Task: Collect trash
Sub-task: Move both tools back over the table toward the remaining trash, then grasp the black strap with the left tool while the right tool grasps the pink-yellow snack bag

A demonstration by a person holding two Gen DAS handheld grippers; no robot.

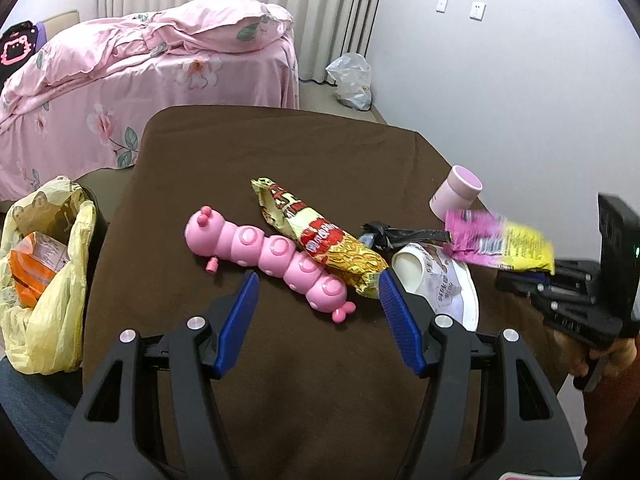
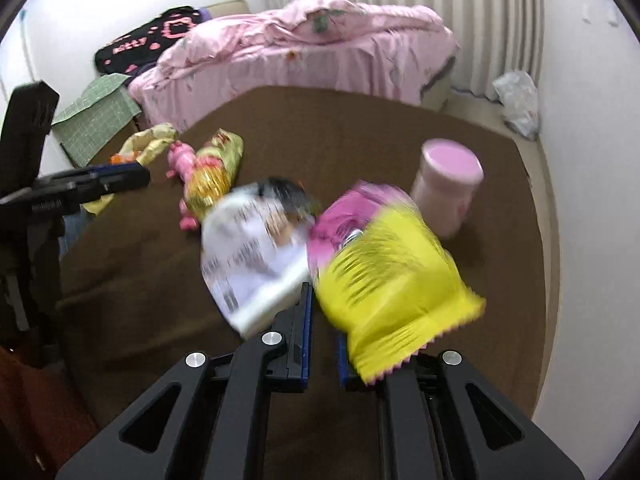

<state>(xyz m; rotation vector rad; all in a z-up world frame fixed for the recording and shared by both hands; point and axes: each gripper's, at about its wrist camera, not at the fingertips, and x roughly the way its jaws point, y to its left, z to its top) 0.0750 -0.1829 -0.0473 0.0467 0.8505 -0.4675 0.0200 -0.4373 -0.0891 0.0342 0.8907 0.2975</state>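
Observation:
My right gripper [image 2: 322, 320] is shut on a yellow and pink snack wrapper [image 2: 384, 280] and holds it above the brown table; the wrapper also shows in the left wrist view [image 1: 500, 242], blurred. My left gripper [image 1: 316, 304] is open and empty, just above the tail of a pink caterpillar toy [image 1: 276, 256]. A yellow and red noodle wrapper [image 1: 324, 244] lies across the toy. A white pouch [image 1: 440, 280] lies to its right, also seen in the right wrist view [image 2: 252, 256]. A black wrapper [image 1: 400, 236] lies behind it.
A yellow trash bag [image 1: 44, 264] with orange trash in it hangs open at the table's left edge. A pink cup [image 1: 456, 192] stands at the right, also in the right wrist view [image 2: 448, 188]. A pink bed [image 1: 140, 80] stands behind. A clear plastic bag [image 1: 352, 80] lies on the floor.

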